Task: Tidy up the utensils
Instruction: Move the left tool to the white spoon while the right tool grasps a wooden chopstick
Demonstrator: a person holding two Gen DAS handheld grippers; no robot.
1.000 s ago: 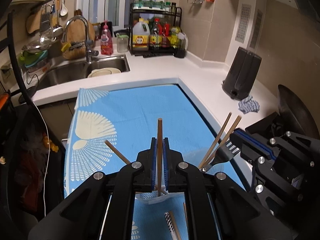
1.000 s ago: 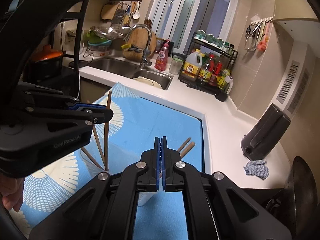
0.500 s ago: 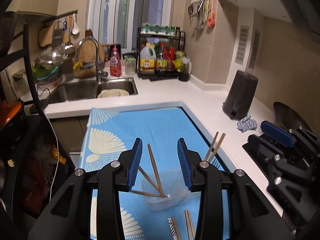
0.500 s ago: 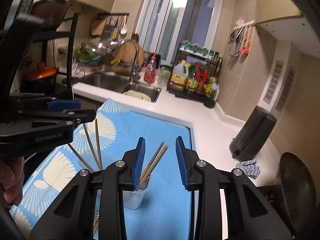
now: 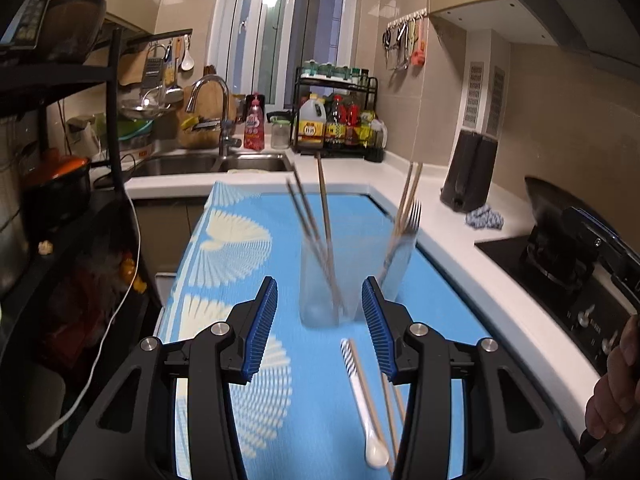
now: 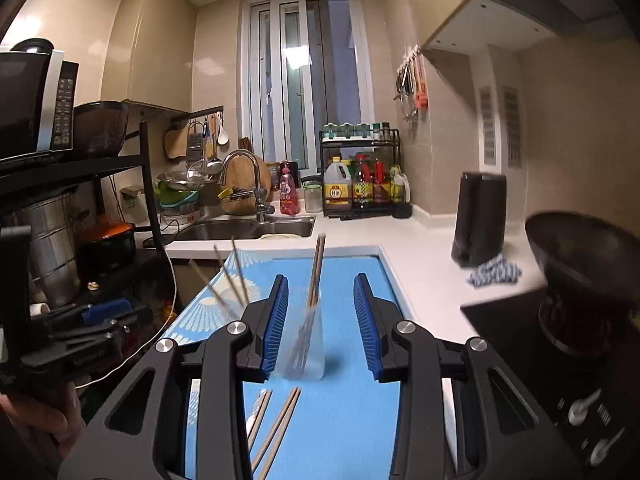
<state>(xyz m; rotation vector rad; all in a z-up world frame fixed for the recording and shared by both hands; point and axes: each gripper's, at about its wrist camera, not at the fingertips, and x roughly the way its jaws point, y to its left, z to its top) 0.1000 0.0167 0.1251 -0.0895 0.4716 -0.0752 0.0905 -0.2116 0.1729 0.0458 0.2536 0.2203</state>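
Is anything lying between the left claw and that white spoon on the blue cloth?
Nothing visible blocks it. The white spoon lies flat on the blue cloth, just below the open left claw. The clear cup stands farther off, beyond it.

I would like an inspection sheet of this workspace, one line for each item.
Surface: blue patterned cloth spread over the white counter.
Job's things: two clear cups; left cup holds chopsticks, right cup holds chopsticks and a fork. A white spoon and loose chopsticks lie flat on the cloth.
Clutter: blue rag beside the black knife block.
Grippers: left tool open, empty; right tool open, empty.
Cables: white cable hangs off the left of the cloth.
Surroundings: sink, bottle rack, stove, wok.
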